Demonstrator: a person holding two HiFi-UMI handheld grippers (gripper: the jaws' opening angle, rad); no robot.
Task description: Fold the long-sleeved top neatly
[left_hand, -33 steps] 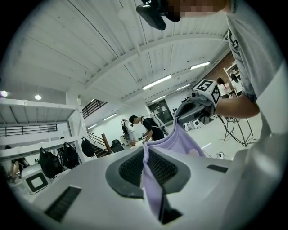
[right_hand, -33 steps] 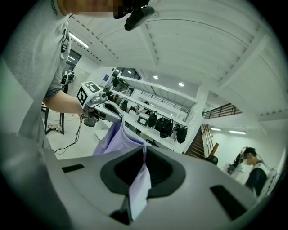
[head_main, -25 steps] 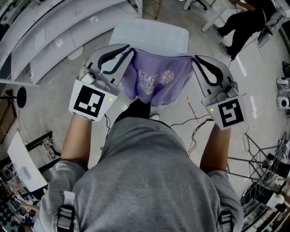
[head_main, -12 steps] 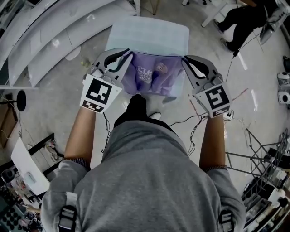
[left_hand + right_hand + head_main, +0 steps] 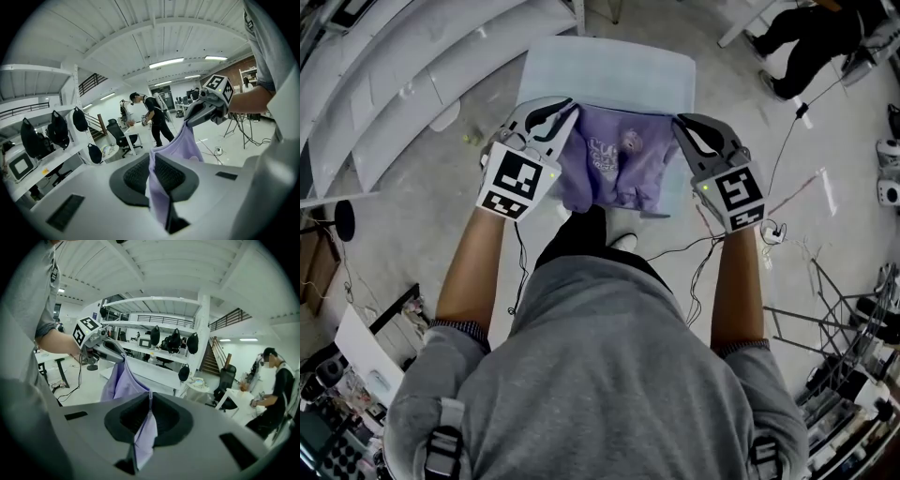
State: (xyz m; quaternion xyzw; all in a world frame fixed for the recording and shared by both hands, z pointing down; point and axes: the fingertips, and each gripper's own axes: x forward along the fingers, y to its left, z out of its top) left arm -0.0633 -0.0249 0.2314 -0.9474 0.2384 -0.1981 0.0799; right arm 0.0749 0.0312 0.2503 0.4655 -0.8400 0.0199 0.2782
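— What stands in the way over the table [image 5: 609,66]?
— The long-sleeved top [image 5: 623,164], stretched between the left gripper [image 5: 570,111] and the right gripper [image 5: 679,122]; it fills the gap between them. The table's far half lies bare.
— And beside it?
— Open floor [image 5: 441,187] to the left; cables [image 5: 712,246] trail across it on the right.

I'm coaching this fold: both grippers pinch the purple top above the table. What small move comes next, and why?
Probably lower both together to lay the top flat on the table: the left gripper and right gripper each pinch an upper edge, and the fabric hangs bunched between them.
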